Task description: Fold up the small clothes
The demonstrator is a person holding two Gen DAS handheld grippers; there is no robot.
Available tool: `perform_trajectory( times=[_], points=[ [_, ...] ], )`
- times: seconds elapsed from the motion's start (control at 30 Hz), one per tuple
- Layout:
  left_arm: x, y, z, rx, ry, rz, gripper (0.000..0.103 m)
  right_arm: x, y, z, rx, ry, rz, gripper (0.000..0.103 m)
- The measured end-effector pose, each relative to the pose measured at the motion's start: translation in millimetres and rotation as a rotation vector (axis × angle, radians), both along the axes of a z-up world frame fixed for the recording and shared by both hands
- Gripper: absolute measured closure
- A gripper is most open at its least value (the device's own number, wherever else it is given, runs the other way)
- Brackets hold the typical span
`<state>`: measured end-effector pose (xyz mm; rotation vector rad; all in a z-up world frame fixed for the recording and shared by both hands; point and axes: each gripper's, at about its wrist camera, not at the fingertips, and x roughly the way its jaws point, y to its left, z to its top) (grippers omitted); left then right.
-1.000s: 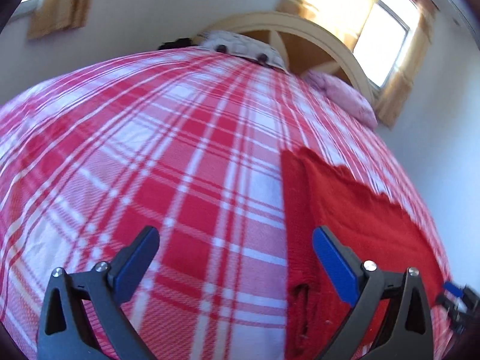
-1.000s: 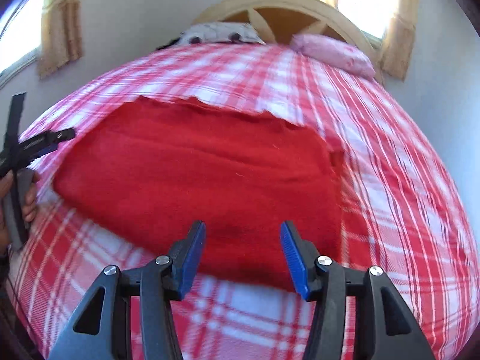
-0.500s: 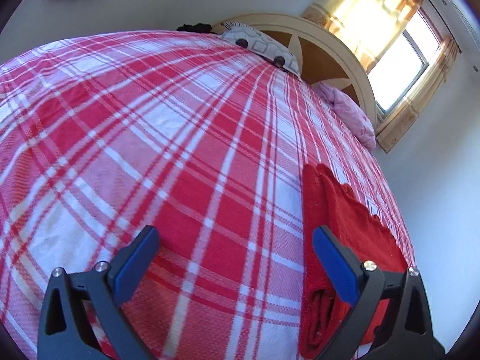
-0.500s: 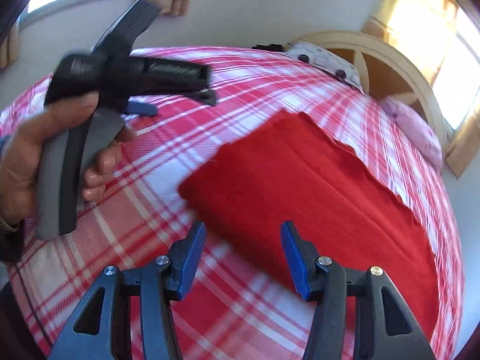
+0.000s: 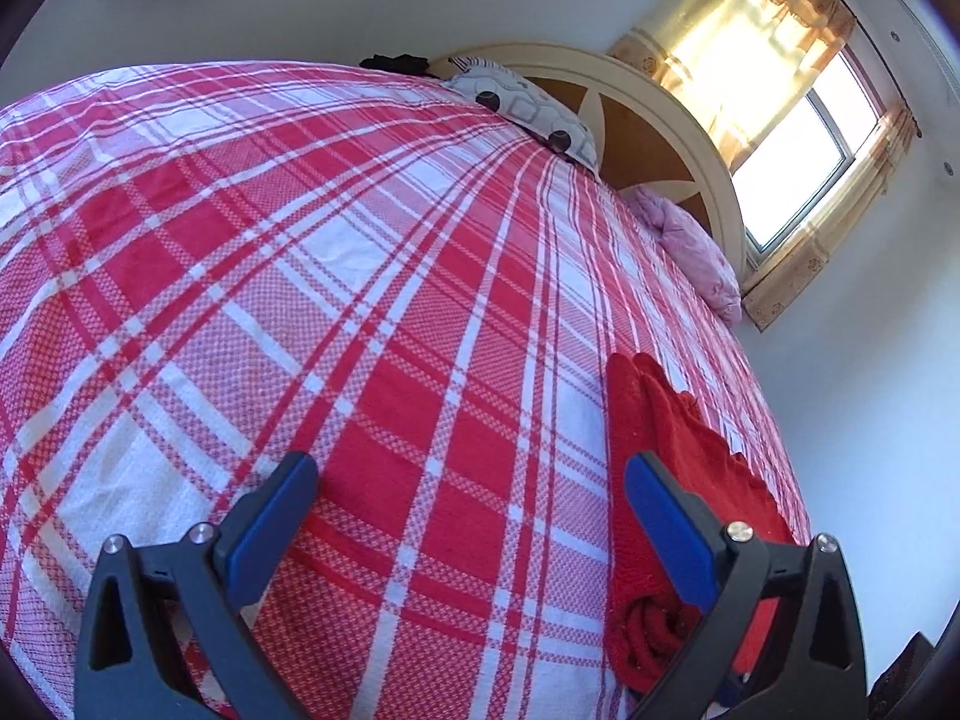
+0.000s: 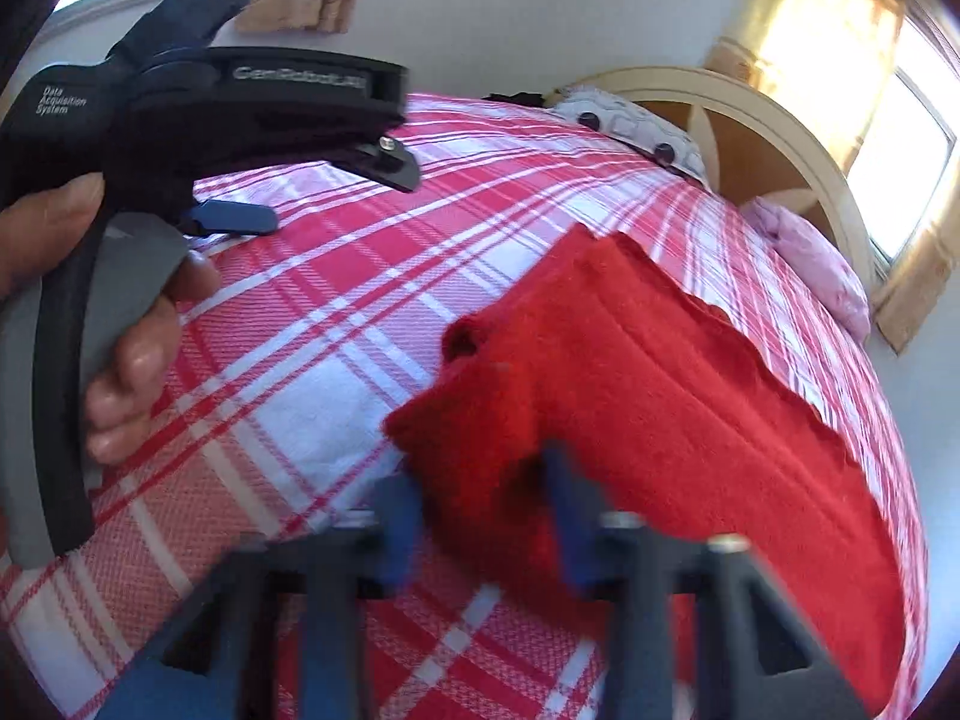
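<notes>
A folded red knit garment (image 6: 678, 414) lies on the red and white plaid bedspread (image 6: 336, 312). My right gripper (image 6: 486, 486) is open, its blurred blue fingers on either side of the garment's near left corner. My left gripper (image 5: 468, 504) is open and empty over bare bedspread (image 5: 360, 300), with the garment (image 5: 660, 456) just behind its right finger. In the right wrist view the left gripper's black body (image 6: 198, 120) is at the far left, held in a hand.
A round cream headboard (image 5: 672, 138) with a patterned pillow (image 5: 528, 108) and a pink pillow (image 5: 696, 252) stands at the far end of the bed. A bright curtained window (image 5: 792, 156) is to the right.
My right gripper has swung left and dropped toward the garment's near left corner. My left gripper has tilted and shifted left, so the garment sits further right in its view.
</notes>
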<state>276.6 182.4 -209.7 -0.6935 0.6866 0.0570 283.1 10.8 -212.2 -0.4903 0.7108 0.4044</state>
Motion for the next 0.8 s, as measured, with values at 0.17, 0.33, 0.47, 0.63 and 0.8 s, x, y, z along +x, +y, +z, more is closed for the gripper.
perform_trajectory(
  times=[0.17, 0.33, 0.47, 0.63, 0.8],
  points=[
    [26, -16, 16, -0.076, -0.023, -0.185, 0.000, -1, 1, -2, 0.007, -0.008, 0.004, 0.078],
    [80, -34, 23, -0.025, 0.038, -0.292, 0.002, 2, -5, -2, 0.052, 0.009, 0.003, 0.078],
    [115, -49, 11, -0.057, 0.115, -0.352, 0.010, 1, -3, -3, 0.047, 0.000, 0.004, 0.078],
    [129, -68, 7, -0.033, 0.116, -0.410, 0.016, 2, -7, -3, 0.077, 0.011, 0.005, 0.078],
    [137, -71, 1, -0.075, 0.109, -0.431, 0.033, 4, -8, -3, 0.094, 0.019, 0.007, 0.078]
  ],
)
